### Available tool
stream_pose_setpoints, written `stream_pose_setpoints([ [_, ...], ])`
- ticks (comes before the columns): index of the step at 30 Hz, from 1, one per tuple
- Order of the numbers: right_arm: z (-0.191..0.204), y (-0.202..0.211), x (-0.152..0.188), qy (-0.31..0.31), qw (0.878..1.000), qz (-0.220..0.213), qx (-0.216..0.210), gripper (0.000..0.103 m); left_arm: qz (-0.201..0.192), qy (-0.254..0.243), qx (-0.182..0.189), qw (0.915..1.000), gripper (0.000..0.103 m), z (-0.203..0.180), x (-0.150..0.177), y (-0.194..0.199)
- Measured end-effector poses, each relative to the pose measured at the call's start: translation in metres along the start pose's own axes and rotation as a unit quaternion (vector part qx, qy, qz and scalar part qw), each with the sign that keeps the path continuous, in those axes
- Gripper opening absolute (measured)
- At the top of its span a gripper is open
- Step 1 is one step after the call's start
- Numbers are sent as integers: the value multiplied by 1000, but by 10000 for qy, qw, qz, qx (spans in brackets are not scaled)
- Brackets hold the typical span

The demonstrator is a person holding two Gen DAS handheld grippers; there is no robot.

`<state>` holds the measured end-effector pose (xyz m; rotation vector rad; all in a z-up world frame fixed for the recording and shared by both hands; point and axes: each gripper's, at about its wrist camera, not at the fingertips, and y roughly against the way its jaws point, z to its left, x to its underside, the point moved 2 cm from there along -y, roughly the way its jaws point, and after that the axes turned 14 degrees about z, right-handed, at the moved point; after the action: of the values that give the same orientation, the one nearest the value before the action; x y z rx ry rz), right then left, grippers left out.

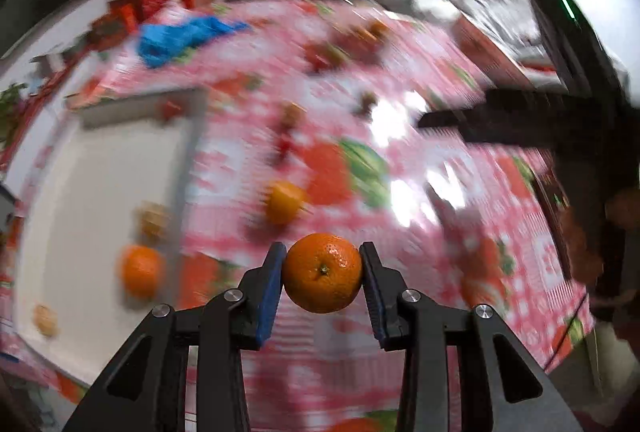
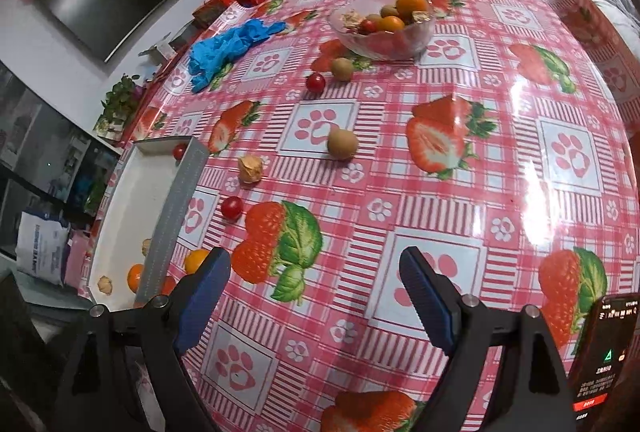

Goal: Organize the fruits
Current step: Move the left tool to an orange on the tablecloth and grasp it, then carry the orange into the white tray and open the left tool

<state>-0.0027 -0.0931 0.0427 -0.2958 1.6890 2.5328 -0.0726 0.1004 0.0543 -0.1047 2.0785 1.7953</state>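
Left gripper [image 1: 322,274] jaws clamp a tangerine [image 1: 322,272] beside the white tray [image 1: 100,167], while right gripper [image 2: 316,296] jaws gape over the counter [image 2: 440,216].

Hardly any writing can be read. The white bag [image 2: 40,248] at the left edge of the right wrist view carries blue lettering, too blurred to make out. The phone [image 2: 604,356] at the lower right shows small screen text and a green triangle sign, not legible. The left wrist view is blurred throughout.
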Motion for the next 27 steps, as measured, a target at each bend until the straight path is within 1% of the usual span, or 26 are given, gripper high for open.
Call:
stream_pose_setpoints([
  [3, 8, -3, -3, 76, 10000, 28, 6, 89, -188, 391, -377, 9983, 39, 39, -12, 16],
  [6, 15, -6, -6, 137, 9999, 68, 17, 89, -220, 805, -616, 9946, 39, 81, -18, 19],
  [7, 17, -7, -6, 155, 9998, 76, 18, 89, -163, 982, -783, 9919, 39, 97, -20, 16],
  [8, 19, -8, -7, 181, 9998, 90, 23, 89, -99, 1087, -857, 9903, 39, 109, -21, 12],
  [11, 27, -12, -9, 267, 9995, 149, 34, 89, 95, 1344, -983, 9860, 40, 133, -21, -3],
  [13, 31, -15, -10, 303, 9994, 181, 69, 89, 224, 1476, -1087, 9828, 45, 142, -20, -13],
  [14, 31, -17, -9, 310, 9993, 198, 79, 89, 243, 1517, -1111, 9819, 54, 145, -18, -16],
  [15, 32, -18, -10, 315, 9992, 213, 84, 89, 237, 1543, -1132, 9812, 65, 144, -17, -18],
  [17, 31, -20, -10, 320, 9992, 232, 106, 89, 139, 1548, -1169, 9809, 75, 142, -15, -16],
  [20, 27, -22, -11, 277, 9992, 251, 141, 89, 75, 1389, -1138, 9837, 76, 133, -16, -8],
  [23, 21, -22, -11, 211, 9993, 249, 164, 89, -8, 1160, -1124, 9869, 75, 116, -19, 0],
  [27, 13, -21, -10, 137, 9995, 242, 175, 89, -91, 852, -938, 9919, 75, 90, -25, 7],
])
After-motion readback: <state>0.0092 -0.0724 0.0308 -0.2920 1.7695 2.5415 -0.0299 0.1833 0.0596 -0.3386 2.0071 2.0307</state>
